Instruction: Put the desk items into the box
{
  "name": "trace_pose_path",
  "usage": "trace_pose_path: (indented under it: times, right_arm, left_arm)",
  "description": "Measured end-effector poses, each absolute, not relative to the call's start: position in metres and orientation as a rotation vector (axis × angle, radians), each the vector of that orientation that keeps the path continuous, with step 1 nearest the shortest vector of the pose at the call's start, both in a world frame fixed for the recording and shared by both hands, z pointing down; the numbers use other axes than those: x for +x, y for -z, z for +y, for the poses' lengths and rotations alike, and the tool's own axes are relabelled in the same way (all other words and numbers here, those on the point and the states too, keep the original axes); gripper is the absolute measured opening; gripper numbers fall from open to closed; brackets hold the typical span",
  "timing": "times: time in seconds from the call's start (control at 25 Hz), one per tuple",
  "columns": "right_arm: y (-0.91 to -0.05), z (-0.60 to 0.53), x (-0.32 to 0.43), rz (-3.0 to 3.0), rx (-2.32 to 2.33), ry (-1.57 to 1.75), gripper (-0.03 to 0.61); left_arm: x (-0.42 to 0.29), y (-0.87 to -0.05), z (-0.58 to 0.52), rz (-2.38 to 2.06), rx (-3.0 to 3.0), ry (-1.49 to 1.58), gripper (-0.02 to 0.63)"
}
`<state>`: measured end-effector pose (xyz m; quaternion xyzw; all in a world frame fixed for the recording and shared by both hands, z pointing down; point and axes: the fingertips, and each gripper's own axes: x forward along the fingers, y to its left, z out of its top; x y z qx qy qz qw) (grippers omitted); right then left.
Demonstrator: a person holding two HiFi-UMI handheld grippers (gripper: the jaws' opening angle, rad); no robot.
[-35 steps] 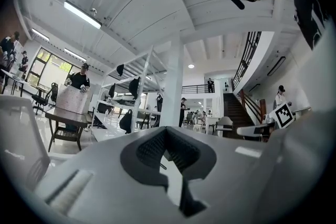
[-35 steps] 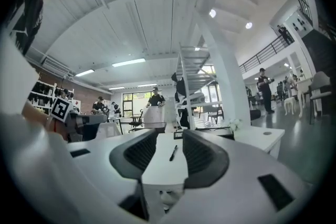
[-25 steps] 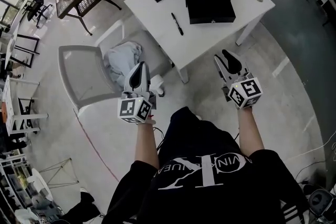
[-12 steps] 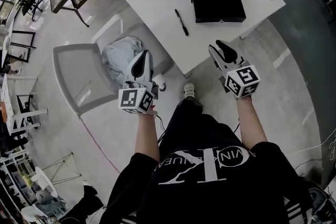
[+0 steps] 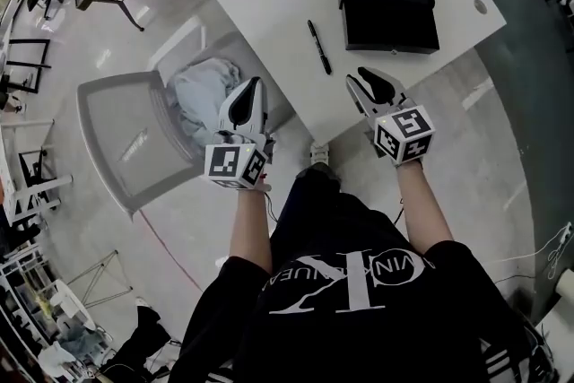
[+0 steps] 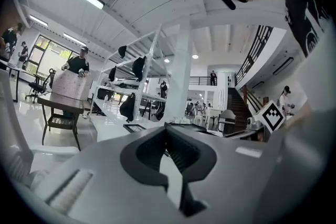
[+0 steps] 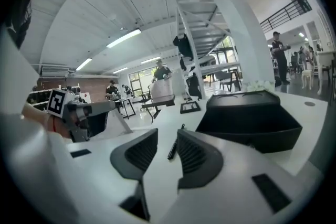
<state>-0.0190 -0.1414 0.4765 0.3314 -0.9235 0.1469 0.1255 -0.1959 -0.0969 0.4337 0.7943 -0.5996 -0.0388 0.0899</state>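
Two handheld grippers hover empty at the near edge of a white bench (image 5: 269, 9). The pen (image 5: 318, 47) lies ahead and slightly left of the right gripper (image 5: 369, 85), its long axis running away from the person. It is nearer that gripper than the left gripper (image 5: 249, 96). The right fingers (image 7: 197, 157) stand slightly apart and the left fingers are closed together. The open black box (image 5: 387, 3) sits beyond, right of the pen. The right gripper view shows the pen through its finger gap; the left gripper view does not show it.
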Motion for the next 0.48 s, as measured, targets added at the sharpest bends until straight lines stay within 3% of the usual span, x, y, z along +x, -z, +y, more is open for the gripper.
trace_pose_path:
  times: [0.48]
  right_arm:
    - [-0.534,-0.175,-0.062,-2.477,0.861,-0.511,0.121]
  left_arm:
    - [-0.187,-0.47,-0.14,-1.697,2.373,0.029,0.01]
